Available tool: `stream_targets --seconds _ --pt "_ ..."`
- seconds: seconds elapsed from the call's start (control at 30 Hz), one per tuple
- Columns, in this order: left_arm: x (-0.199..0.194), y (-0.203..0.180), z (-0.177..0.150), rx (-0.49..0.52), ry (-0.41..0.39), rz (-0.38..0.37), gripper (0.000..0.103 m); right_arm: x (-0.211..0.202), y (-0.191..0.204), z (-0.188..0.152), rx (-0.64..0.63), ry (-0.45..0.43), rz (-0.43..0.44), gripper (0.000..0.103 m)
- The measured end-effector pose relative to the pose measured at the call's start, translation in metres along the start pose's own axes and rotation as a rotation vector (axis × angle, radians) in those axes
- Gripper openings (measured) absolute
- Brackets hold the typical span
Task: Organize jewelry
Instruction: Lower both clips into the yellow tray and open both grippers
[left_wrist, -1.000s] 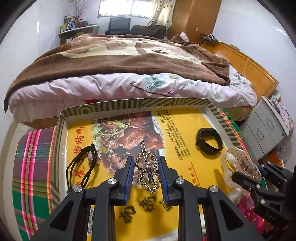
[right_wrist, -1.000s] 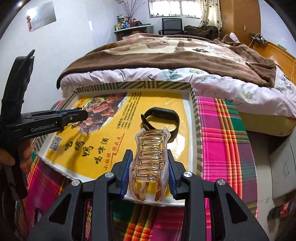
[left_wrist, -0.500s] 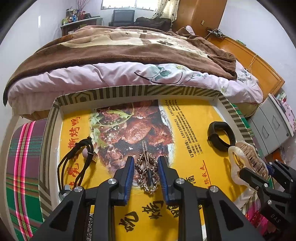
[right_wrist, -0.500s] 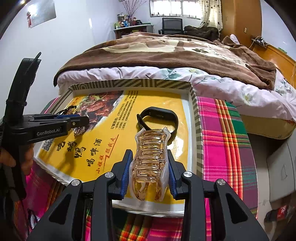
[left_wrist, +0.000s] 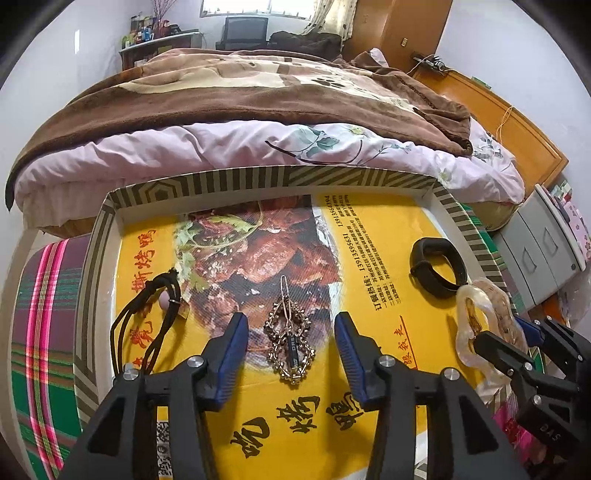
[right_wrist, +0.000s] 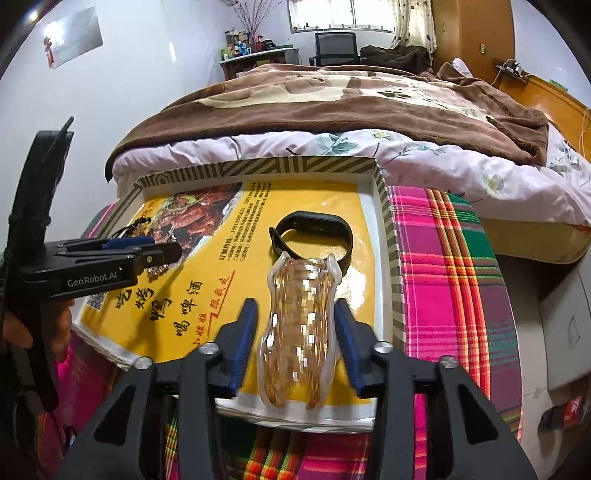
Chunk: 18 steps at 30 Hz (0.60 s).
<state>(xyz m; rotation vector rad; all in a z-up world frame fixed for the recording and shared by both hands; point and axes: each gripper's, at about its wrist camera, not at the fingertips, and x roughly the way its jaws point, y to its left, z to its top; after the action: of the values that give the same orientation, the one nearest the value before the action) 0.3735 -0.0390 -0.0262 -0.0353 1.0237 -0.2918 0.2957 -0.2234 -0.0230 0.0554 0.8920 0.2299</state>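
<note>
A shallow tray (left_wrist: 258, 179) with a striped rim and a yellow printed floor lies on a plaid cloth. A gold jewelled hair clip (left_wrist: 289, 338) lies flat on the tray floor between the spread fingers of my left gripper (left_wrist: 291, 345), which is open and not touching it. A black cord necklace (left_wrist: 147, 317) lies at the tray's left and a black wristband (left_wrist: 437, 267) at its right. My right gripper (right_wrist: 295, 328) is shut on an amber claw clip (right_wrist: 301, 332) and holds it over the tray's near edge.
A bed (left_wrist: 258, 110) with a brown blanket stands just behind the tray. A grey drawer unit (left_wrist: 543, 254) is at the right. The plaid cloth (right_wrist: 450, 266) extends right of the tray. The left gripper shows in the right wrist view (right_wrist: 110, 258).
My left gripper has opened and let go of the gold hair clip, which now lies on the tray floor. My right gripper still holds the claw clip, lowered slightly.
</note>
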Motion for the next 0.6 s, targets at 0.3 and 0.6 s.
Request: stream_targets --seconds 0.3,0.6 --pt "-0.026 -0.004 -0.008 0.006 -0.025 -0.007 0.063 -0.017 0.002 -0.001 0.020 -0.036 0.015 0.051" --pt "-0.075 -0.015 -0.028 0.012 -0.072 -0.018 0.066 -0.048 0.008 -0.008 0.031 -0.076 0.027 0.052"
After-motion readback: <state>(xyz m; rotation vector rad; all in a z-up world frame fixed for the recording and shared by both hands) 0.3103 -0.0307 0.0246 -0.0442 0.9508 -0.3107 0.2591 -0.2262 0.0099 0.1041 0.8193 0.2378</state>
